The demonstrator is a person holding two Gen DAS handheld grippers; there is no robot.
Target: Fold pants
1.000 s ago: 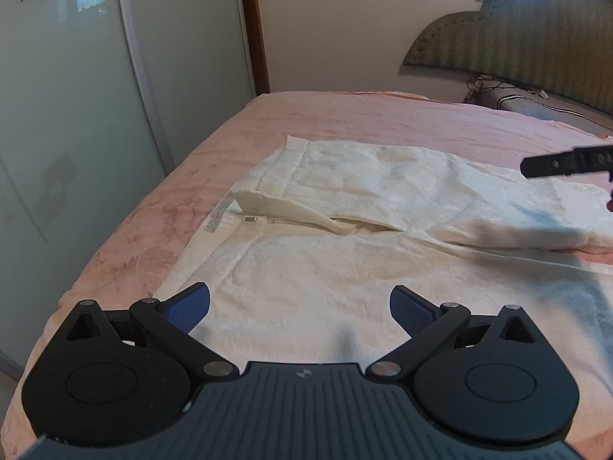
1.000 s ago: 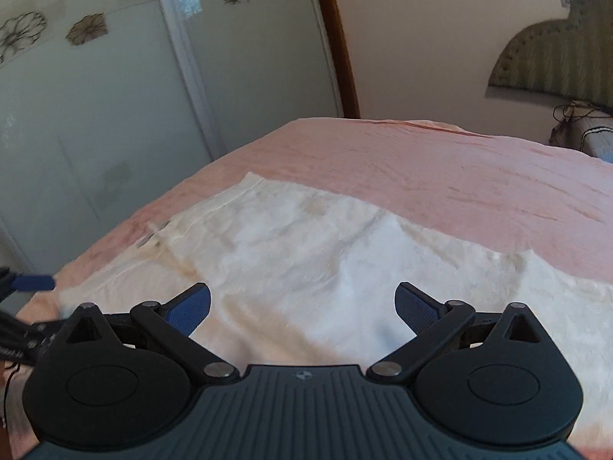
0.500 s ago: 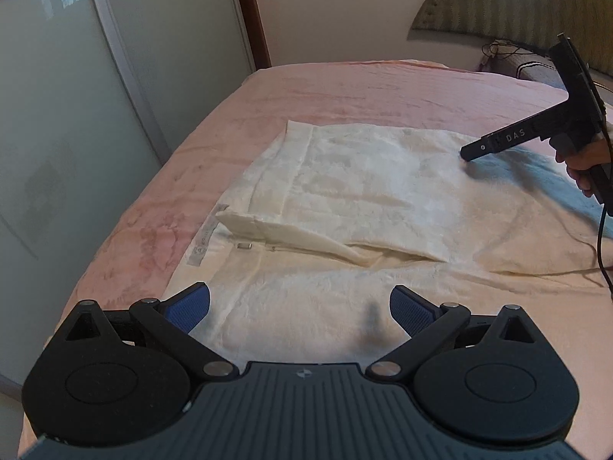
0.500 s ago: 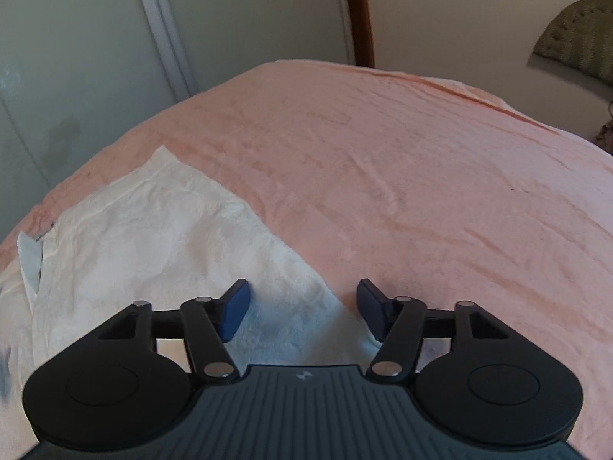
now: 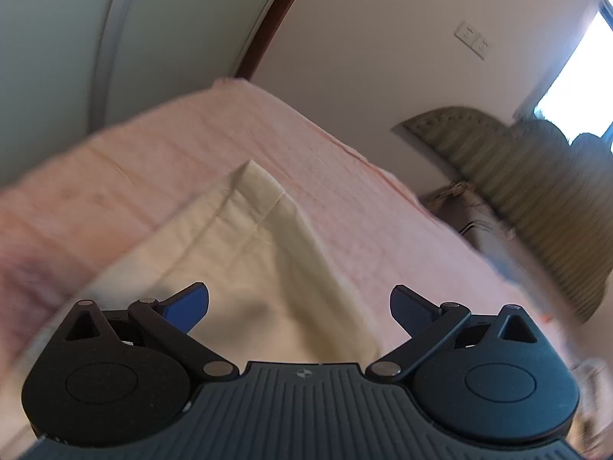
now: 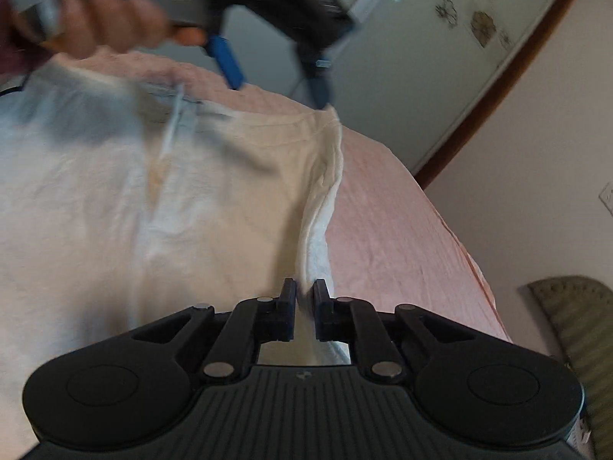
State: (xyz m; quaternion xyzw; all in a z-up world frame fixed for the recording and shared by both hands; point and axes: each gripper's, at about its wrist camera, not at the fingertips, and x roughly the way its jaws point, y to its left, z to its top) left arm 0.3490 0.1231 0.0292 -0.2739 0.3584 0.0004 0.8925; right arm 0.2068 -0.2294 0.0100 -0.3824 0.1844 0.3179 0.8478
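Right wrist view is showing the right gripper (image 6: 305, 299) pinching the side edge of the cream pants (image 6: 214, 207), with a thin fold of cloth squeezed between its two nearly closed fingers. It is probably holding this edge so that side of the pants can be lifted and carried over the other. The pants are lying spread out on the pink bed (image 6: 398, 222), and their right edge is rising a little off the cover where the cloth is being pulled. At the far corner of the pants, the left gripper (image 6: 276, 84) is reaching down in the person's hand (image 6: 111, 27), with its blue fingers (image 6: 226, 63) spread wide and one tip just at the corner. From its own camera, the left gripper (image 5: 299, 306) is also looking wide open, with nothing between its fingers yet and the pants (image 5: 245, 253) lying right under it. It seems to be getting ready to grab that corner, so both ends of the edge can be moving together and the fold comes out straight. Both pictures are blurry, so small details are hard to tell.
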